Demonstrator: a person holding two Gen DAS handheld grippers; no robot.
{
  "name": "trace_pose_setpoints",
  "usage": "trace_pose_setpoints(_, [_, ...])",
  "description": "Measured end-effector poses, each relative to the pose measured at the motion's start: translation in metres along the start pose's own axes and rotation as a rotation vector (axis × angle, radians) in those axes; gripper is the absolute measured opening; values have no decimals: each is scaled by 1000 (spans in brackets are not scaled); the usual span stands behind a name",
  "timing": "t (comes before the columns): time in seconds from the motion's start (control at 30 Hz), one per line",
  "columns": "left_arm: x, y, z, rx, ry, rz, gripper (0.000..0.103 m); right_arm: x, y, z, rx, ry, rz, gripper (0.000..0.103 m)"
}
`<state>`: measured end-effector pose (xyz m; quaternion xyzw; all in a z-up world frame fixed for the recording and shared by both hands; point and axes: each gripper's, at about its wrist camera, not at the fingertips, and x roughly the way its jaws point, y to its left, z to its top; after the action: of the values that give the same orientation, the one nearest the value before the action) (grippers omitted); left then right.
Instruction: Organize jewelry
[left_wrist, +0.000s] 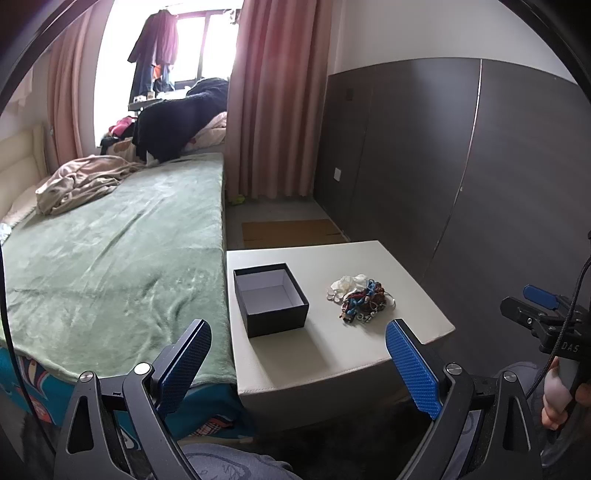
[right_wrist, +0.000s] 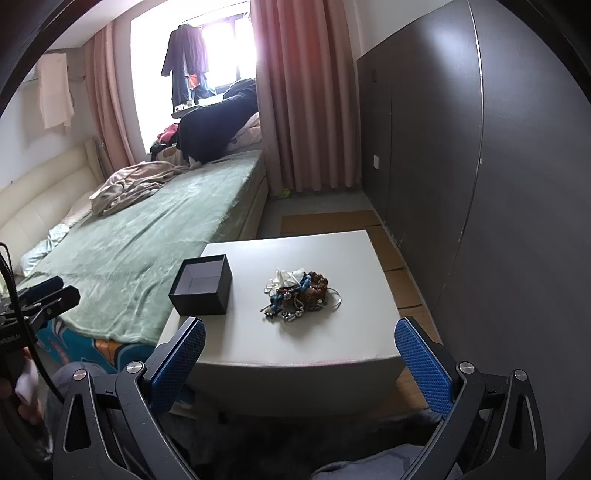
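A tangled pile of jewelry (left_wrist: 360, 298) with beads, cords and a white piece lies on a small white table (left_wrist: 332, 354); it also shows in the right wrist view (right_wrist: 299, 293). An open, empty black box (left_wrist: 270, 299) stands to its left, also in the right wrist view (right_wrist: 202, 284). My left gripper (left_wrist: 298, 363) is open and empty, held back from the table's near edge. My right gripper (right_wrist: 300, 363) is open and empty, also short of the table (right_wrist: 295, 343). Each gripper shows at the edge of the other's view.
A bed with a green blanket (left_wrist: 118, 258) touches the table's left side. A dark wardrobe wall (left_wrist: 461, 155) runs along the right. Flat cardboard (right_wrist: 332, 221) lies on the floor behind the table. Pink curtains (left_wrist: 273, 110) hang at the back.
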<state>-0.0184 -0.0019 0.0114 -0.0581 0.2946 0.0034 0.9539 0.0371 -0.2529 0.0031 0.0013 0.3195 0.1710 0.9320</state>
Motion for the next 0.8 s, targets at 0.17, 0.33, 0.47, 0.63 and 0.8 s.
trace_pose_setpoints(0.17, [-3, -2, 0, 7, -2, 1, 96, -4, 0, 2, 2, -5, -2, 103])
trace_pose_setpoints(0.33, [-5, -5, 1, 16, -5, 3, 96, -9, 0, 3, 8, -10, -6, 103])
trace_pose_setpoints(0.47, [-7, -6, 1, 21, -8, 0, 96, -9, 2, 3, 7, -12, -8, 103])
trace_pose_setpoints(0.63, [-10, -8, 1, 26, -12, -4, 96, -13, 1, 4, 9, -15, -11, 103])
trace_pose_setpoints(0.8, [-10, -10, 2, 38, -12, -4, 96, -13, 0, 4, 10, -15, -11, 103])
